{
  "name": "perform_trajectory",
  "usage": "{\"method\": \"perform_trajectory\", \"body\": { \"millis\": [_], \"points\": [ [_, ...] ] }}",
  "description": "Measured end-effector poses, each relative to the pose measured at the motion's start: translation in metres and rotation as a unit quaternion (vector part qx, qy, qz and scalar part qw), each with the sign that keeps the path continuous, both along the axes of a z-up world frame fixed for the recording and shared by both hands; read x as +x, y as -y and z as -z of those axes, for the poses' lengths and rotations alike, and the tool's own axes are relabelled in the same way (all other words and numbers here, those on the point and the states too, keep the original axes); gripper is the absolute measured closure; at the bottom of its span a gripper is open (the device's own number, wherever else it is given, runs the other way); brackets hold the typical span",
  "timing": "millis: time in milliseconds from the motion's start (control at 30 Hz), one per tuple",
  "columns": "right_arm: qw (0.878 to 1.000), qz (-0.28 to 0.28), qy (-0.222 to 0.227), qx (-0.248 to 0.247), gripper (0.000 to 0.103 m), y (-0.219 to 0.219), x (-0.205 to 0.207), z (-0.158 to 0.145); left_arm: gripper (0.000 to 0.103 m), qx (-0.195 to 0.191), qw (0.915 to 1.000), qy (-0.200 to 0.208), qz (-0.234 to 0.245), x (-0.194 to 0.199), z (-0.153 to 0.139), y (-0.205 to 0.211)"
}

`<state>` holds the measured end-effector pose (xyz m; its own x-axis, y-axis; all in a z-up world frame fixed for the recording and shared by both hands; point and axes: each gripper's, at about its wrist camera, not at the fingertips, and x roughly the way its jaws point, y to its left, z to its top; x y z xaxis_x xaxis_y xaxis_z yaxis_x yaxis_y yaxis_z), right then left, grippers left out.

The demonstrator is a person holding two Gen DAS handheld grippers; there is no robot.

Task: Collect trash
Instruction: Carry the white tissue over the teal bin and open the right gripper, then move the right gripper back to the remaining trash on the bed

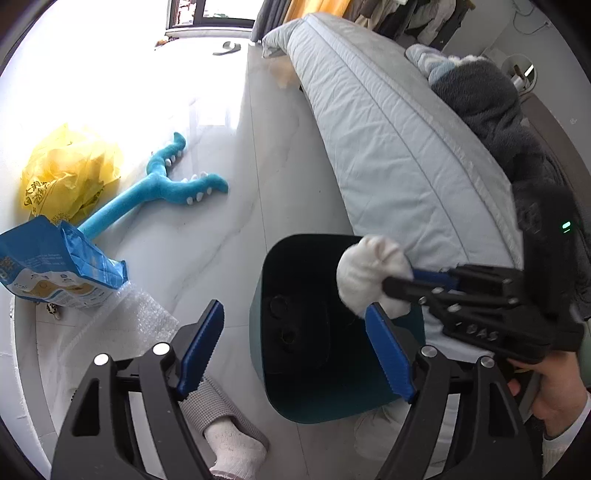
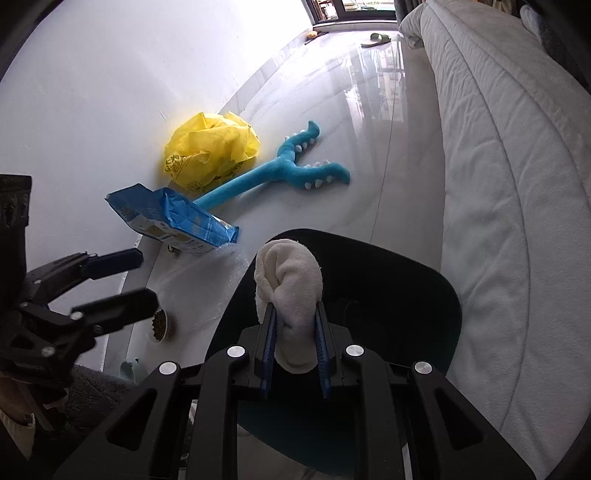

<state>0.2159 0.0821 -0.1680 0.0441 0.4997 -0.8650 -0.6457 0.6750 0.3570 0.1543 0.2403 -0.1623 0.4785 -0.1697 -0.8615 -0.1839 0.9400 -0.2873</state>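
Looking down my left tongs (image 1: 295, 350), I see their jaws spread with nothing between them above the dark teal bin (image 1: 306, 369), while at three o'clock my right tongs (image 1: 376, 295) pinch a white sock (image 1: 364, 273). Through the right view, my right tongs (image 2: 294, 354) clamp that sock (image 2: 290, 288) over the bin (image 2: 399, 295), with the blue bag (image 2: 173, 221) at ten o'clock.

I stand on a pale, glossy floor (image 2: 332, 122) that reflects the daylight from a window (image 1: 207, 14) at the far end. On my right runs a long bed (image 1: 388, 147) with a light quilted cover. On my left is a plain white wall (image 2: 110, 92).
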Motion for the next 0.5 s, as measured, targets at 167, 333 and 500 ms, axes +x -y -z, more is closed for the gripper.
{"method": "perform_trajectory", "body": {
  "millis": [167,333,500],
  "points": [
    [1.0,-0.002,-0.017,-0.023,0.08,-0.007,-0.001,0.02,0.021,0.001,0.9996,0.029,-0.006,-0.005,-0.013,-0.008],
    [0.998,-0.005,-0.028,-0.05,0.067,-0.011,-0.003,0.032,0.021,0.012,0.9977,0.066,-0.009,-0.009,-0.031,-0.009],
    [0.997,-0.006,-0.026,-0.069,0.051,-0.009,-0.006,0.034,0.021,0.007,0.9936,0.112,-0.015,-0.012,-0.054,-0.008]
  ]
}}
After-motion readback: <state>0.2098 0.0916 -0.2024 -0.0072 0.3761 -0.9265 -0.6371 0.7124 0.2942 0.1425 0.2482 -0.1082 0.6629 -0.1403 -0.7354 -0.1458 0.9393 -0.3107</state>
